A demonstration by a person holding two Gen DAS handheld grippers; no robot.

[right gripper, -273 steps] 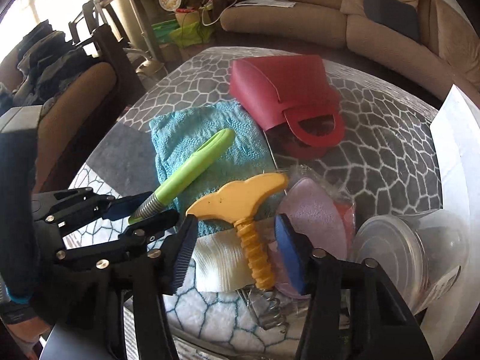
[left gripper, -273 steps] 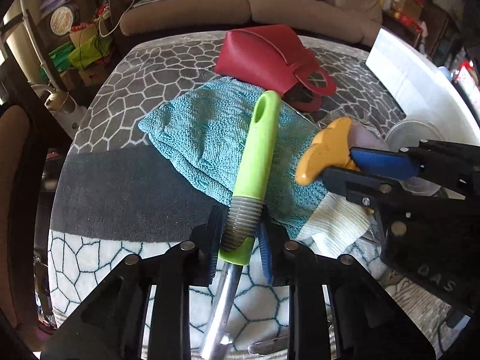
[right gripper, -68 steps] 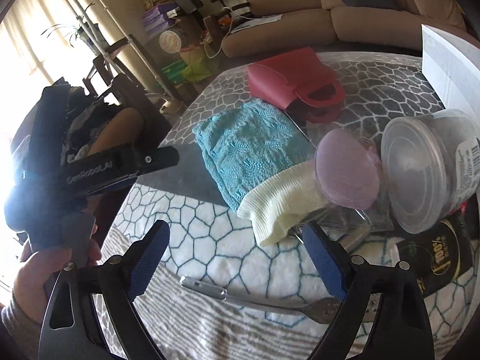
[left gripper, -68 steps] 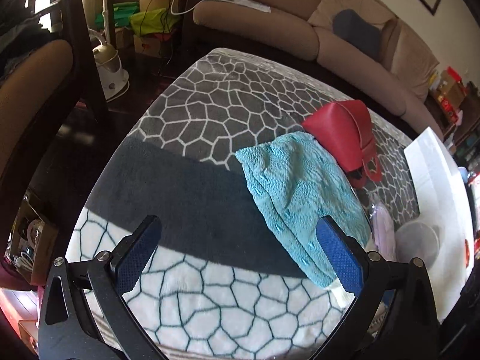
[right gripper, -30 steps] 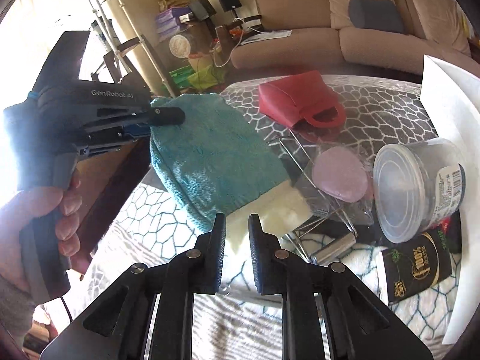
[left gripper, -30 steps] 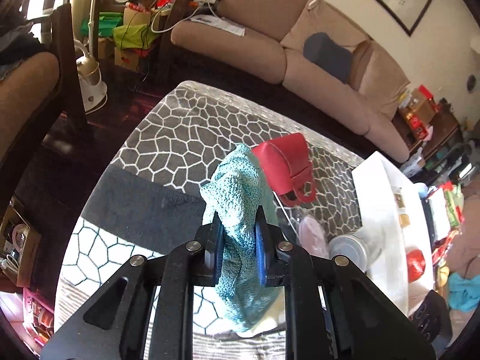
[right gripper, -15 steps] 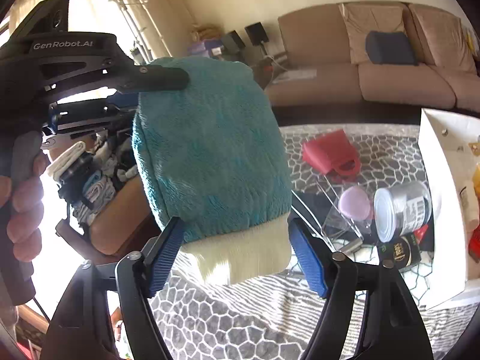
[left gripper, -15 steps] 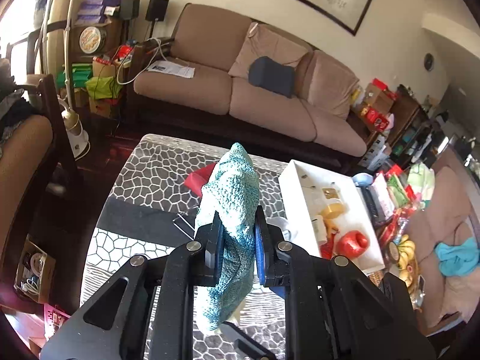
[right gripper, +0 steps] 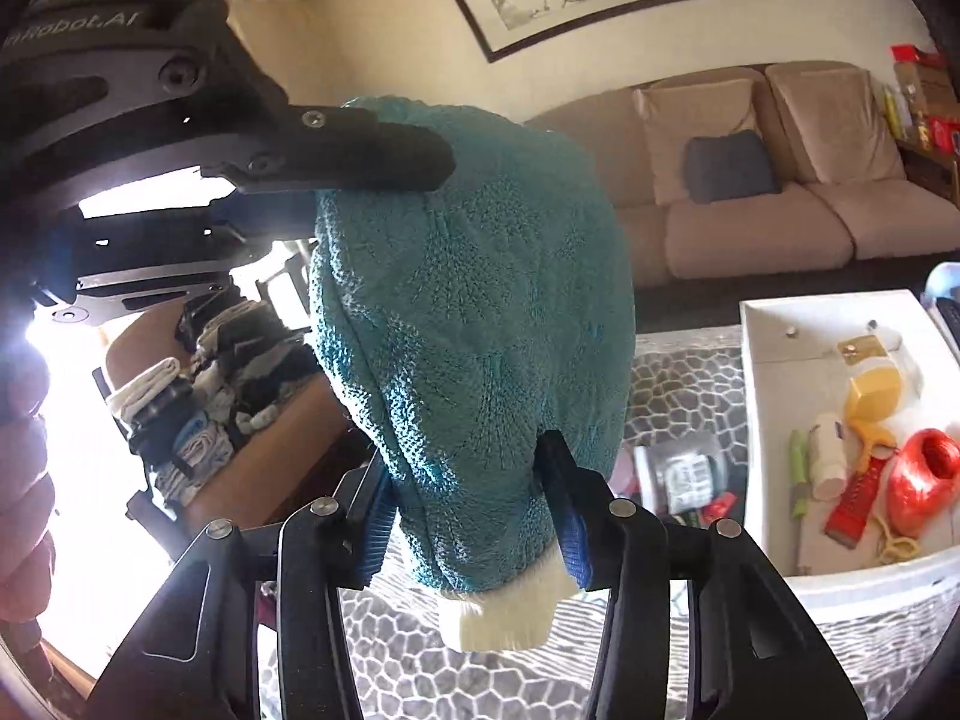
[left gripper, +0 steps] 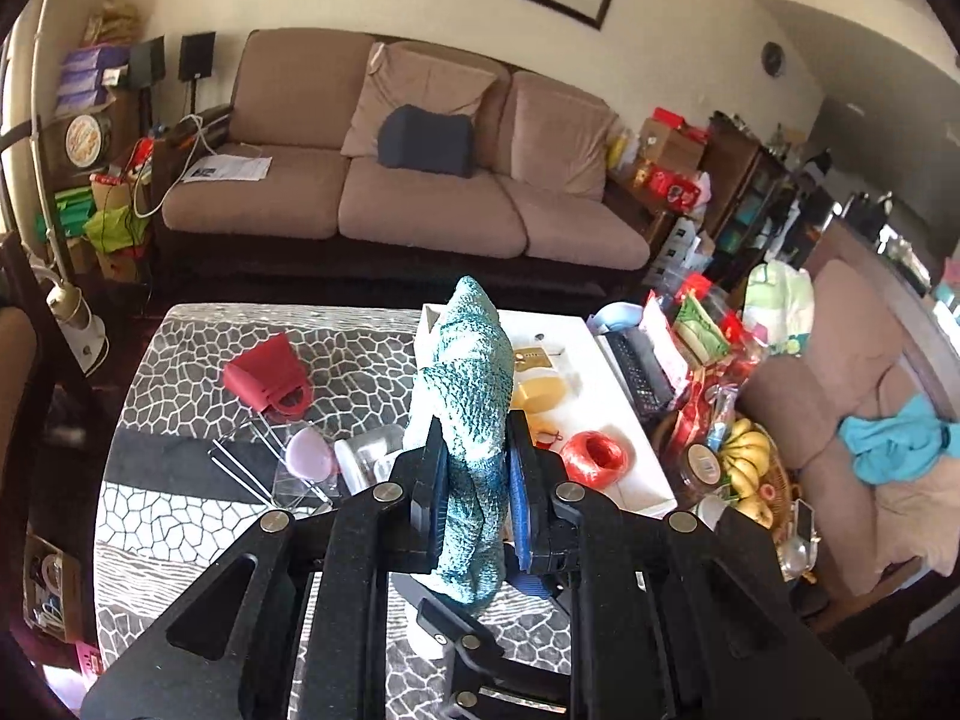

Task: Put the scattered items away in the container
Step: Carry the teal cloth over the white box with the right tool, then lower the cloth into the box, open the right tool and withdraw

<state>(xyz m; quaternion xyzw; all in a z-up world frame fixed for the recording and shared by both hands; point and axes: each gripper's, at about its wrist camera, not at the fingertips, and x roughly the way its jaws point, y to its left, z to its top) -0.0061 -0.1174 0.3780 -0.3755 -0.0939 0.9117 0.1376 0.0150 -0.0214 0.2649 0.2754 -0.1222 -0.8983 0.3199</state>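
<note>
**Teal mitt held aloft by both grippers, white bin off to the side**

Left wrist view: the left gripper (left gripper: 477, 480) was clamped tight on the teal knitted mitt (left gripper: 474, 372), which stood bunched between the pads and hung well above the patterned table (left gripper: 180, 504). The white container (left gripper: 630, 444) sat beyond and to the right, already holding a red twine ball (left gripper: 597, 450) and a yellow piece (left gripper: 537, 390). A red purse (left gripper: 267, 372), a pink pad (left gripper: 309, 453) and a clear tub (left gripper: 369, 456) were left on the table.

Right wrist view: the right gripper (right gripper: 471, 519) had just been closing in on the mitt's lower end, just above the cream cuff (right gripper: 498, 615). The pads touched the fabric on both sides and looked to be pinching it. The left gripper's finger (right gripper: 360, 156) held the top of the mitt.

Handling, as a judgement: light, soft, floppy, not fragile. It would sag and fold from any single pinch. The knit looked grippy, so slip risk was low. Best holds were the bunched top and the thicker cuff. With two holds it stayed stretched, and it could simply be dropped into the container.
</note>
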